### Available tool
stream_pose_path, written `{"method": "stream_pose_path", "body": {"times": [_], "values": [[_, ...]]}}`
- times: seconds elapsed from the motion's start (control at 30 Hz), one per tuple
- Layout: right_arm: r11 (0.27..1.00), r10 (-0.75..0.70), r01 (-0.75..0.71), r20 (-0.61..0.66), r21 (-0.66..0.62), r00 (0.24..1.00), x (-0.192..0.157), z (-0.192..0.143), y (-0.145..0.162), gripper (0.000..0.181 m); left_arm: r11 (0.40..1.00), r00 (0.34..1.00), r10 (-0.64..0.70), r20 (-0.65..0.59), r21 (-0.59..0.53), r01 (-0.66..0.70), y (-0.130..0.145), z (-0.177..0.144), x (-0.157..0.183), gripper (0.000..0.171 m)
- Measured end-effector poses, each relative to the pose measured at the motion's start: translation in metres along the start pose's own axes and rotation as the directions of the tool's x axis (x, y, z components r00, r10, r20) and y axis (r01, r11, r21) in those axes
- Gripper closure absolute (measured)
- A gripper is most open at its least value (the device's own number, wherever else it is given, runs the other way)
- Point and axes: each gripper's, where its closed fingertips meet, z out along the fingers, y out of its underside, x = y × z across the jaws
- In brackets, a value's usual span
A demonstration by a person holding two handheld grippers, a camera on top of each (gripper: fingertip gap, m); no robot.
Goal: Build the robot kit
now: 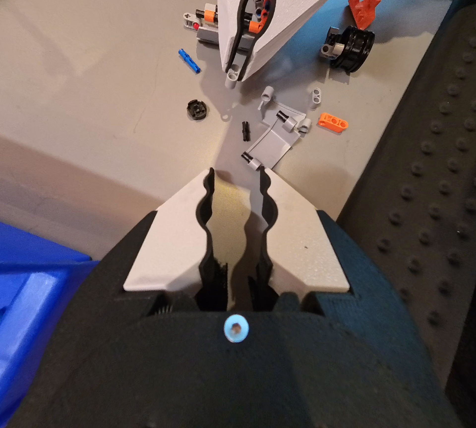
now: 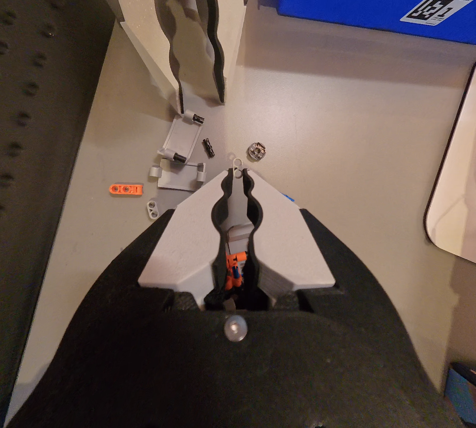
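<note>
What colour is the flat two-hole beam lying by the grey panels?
Orange; the left wrist view shows it best, on the table right of the grey panels.

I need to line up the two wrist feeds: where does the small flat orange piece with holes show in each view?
Left wrist view: orange piece lies right of centre, right of the grey curved panels.
Right wrist view: orange piece lies at left, left of those panels.
Shared landmark: the short black pin on the table beside the panels.
</note>
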Motion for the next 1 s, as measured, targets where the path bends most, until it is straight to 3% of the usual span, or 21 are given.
{"method": "stream_pose_path", "body": {"times": [1.0], "values": [[1.0, -0.007, 0.007, -0.008, 0.008, 1.0, 0.001, -0.0014, -0.0004, 0.176, 0.999, 0.998, 0.041, -0.049, -0.023, -0.042, -0.0024, 0.0034, 0.0101, 0.13]]}}
